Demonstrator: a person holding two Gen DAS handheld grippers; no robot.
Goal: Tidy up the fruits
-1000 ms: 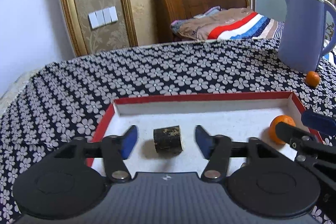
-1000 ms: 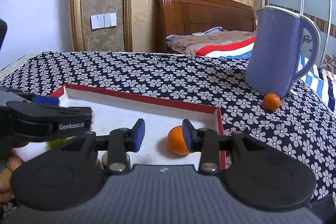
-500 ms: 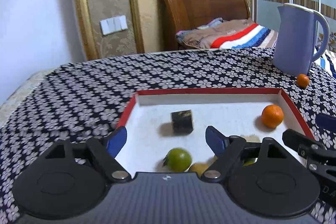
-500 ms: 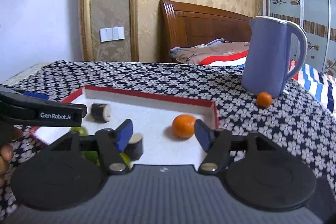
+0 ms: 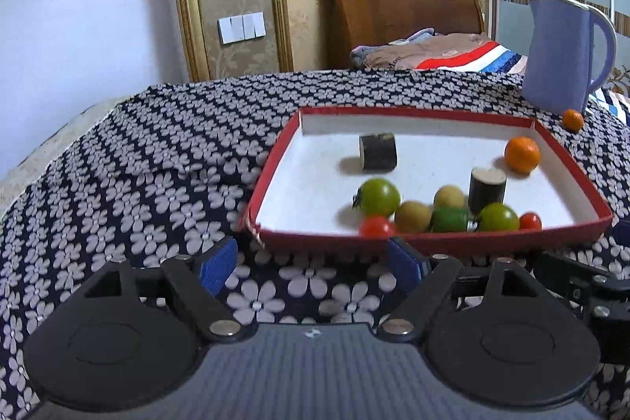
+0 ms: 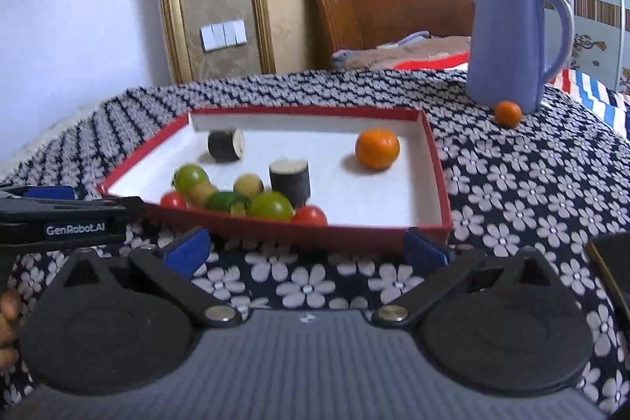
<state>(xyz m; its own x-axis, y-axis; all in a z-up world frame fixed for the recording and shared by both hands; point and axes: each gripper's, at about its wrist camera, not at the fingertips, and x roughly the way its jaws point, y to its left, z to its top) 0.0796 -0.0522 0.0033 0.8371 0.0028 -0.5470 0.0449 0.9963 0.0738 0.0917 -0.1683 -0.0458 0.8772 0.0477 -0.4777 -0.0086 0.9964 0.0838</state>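
A red-rimmed white tray (image 5: pixel 271 160) (image 6: pixel 437 164) sits on the flowered cloth. It holds an orange (image 5: pixel 521 154) (image 6: pixel 377 148), two dark cylinder pieces (image 5: pixel 377 151) (image 6: pixel 289 182), green tomatoes (image 5: pixel 378 197) (image 6: pixel 271 205), small red tomatoes (image 5: pixel 376 226) (image 6: pixel 309 215) and yellowish fruits (image 5: pixel 412 216). A small orange (image 5: pixel 572 120) (image 6: pixel 507 113) lies on the cloth beside the jug. My left gripper (image 5: pixel 313 264) is open and empty in front of the tray's near rim. My right gripper (image 6: pixel 305 248) is open and empty, also before the near rim.
A tall blue jug (image 5: pixel 563 54) (image 6: pixel 512 42) stands behind the tray at the right. The table edge falls away at the left. A bed with a striped blanket (image 5: pixel 453 56) lies beyond. The left gripper's body (image 6: pixel 59 219) shows at the right wrist view's left edge.
Both grippers have pulled back out of the tray and opened wider. The right gripper has let go of the orange, which now rests in the tray.
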